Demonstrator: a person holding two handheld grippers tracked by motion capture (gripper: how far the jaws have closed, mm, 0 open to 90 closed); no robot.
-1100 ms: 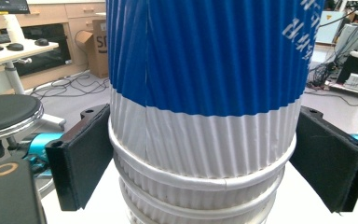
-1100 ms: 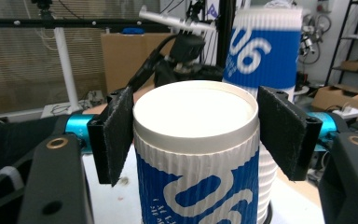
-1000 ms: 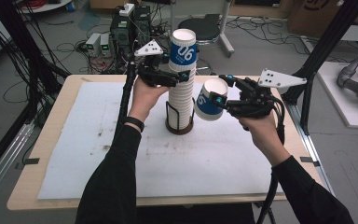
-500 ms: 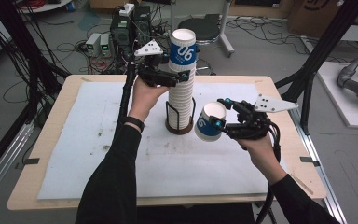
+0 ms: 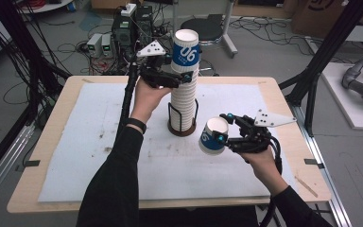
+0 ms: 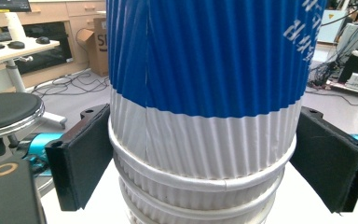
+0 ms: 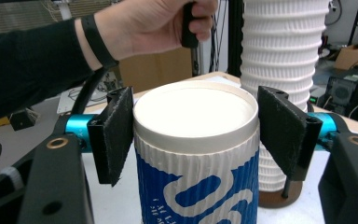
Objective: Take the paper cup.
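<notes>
**Single cup separated, being placed**

Right gripper (image 5: 223, 137) is clamped on one blue-and-white ribbed paper cup (image 5: 213, 136), held tilted above the white table mat (image 5: 90, 142), right of the tall stack of nested paper cups (image 5: 183, 94). Left gripper (image 5: 172, 80) grips that stack high. Advice: level the cup, set it down clear of the black wire holder (image 5: 182, 124), then release

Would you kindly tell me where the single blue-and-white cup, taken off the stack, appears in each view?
High view: the single cup sits right of centre, held in the right claw, tilted over the table.
Left gripper view: I cannot pick it out; the stack of cups stands between the pads.
Right gripper view: it is at centre, between the pads, rim towards the camera.
Shared landmark: the stack of cups, centre in the high view, upper right in the right gripper view.
</notes>
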